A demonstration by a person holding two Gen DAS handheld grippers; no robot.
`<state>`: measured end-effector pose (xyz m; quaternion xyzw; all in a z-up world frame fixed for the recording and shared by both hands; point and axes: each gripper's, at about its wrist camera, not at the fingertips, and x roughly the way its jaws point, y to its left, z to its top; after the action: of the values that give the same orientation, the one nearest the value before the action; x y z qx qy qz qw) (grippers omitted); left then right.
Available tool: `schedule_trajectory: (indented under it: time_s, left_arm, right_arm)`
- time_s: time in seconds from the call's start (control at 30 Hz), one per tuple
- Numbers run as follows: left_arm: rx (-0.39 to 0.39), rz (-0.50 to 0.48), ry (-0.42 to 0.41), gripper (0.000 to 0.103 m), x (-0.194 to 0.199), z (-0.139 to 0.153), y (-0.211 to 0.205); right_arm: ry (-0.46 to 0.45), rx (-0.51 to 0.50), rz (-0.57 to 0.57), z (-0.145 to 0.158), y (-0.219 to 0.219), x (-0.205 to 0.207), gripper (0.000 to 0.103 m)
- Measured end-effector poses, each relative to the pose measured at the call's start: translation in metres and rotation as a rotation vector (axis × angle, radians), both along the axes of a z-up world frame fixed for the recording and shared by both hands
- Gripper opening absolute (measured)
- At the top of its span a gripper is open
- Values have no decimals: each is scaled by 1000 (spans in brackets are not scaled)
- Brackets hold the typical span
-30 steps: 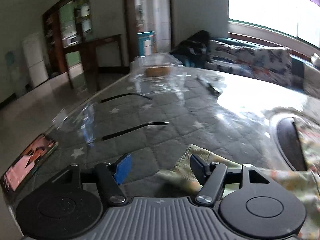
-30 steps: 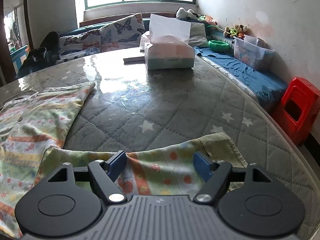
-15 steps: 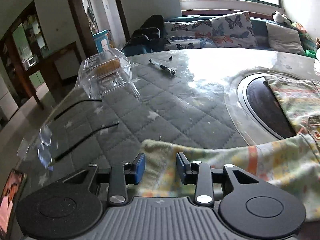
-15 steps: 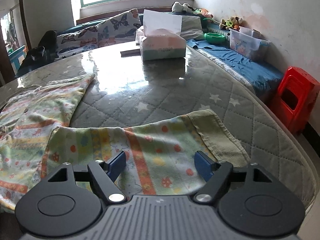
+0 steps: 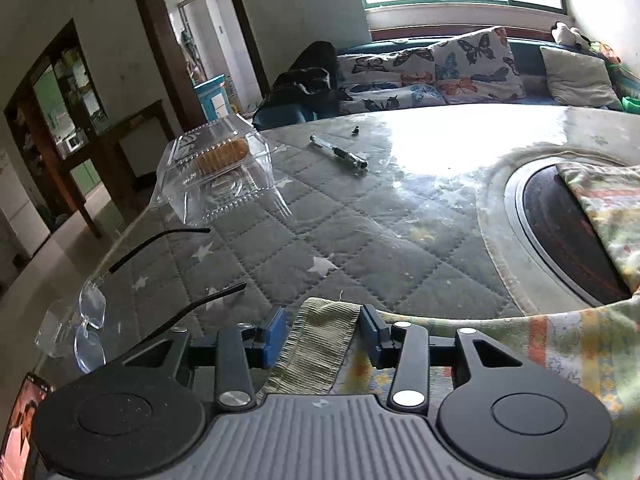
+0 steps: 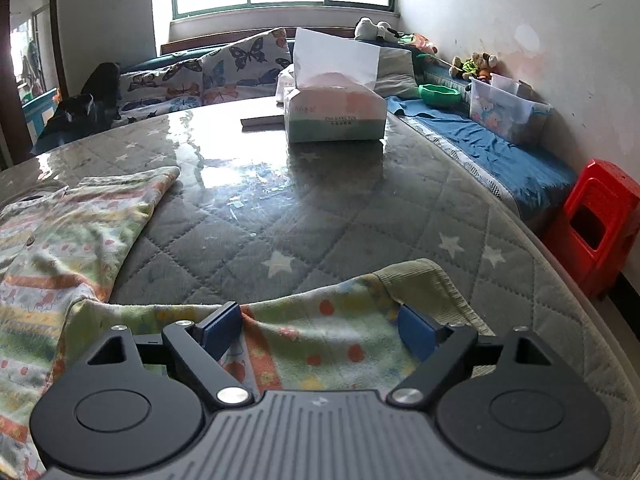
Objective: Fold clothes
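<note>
A pale patterned child's garment lies spread on the quilted table. One sleeve with a green ribbed cuff runs between the jaws of my left gripper, which are partly closed with small gaps either side of the cuff. The other sleeve with its cuff lies between the wide-open jaws of my right gripper near the table's front edge.
A clear plastic food box, a pen, glasses and a phone lie left. A round hotplate recess sits mid-table. A tissue box stands at the back. A red stool stands right.
My left gripper has swung right onto the sleeve cuff and its jaws have narrowed around it. My right gripper has stayed open over the other sleeve, shifting slightly.
</note>
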<state>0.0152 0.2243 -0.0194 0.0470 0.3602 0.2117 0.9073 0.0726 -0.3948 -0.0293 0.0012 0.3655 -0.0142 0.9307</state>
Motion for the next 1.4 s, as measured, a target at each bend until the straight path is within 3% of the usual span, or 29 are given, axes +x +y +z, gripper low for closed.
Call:
schedule_trajectory:
  time_s: [0.17,0.3,0.53,0.83,0.97,1.13,1.3,1.4]
  left_arm:
    - [-25,6,-20,54,-10,13,-13]
    - [-59,-80,-81,66,-22,31,-53]
    - [-132,-342,-104,67,-25,36,-144]
    - [-138,-581,-20,67,-20,6,-225]
    - [-135,-592,-28,67,-28,4,-228]
    - [-210,-505,-86,67,-31,24,-200]
    - [-212,-465,-103,67,-42,31,-184]
    - [-215,-474,-96,67,-52,31,-182]
  right_arm:
    - [-30,-16,24,14,9,-19,86]
    - [-30,-6,75,19,24,-35,86]
    - [-18,-18,173,16,55,-51,86]
    - [-42,-44,284,32,77,-67,82]
    - [-42,-8,412,45,101,-74,70]
    - [-21,33,622,52,145,-86,56]
    - [8,49,800,50,192,-94,42]
    - [26,29,870,44,214,-101,40]
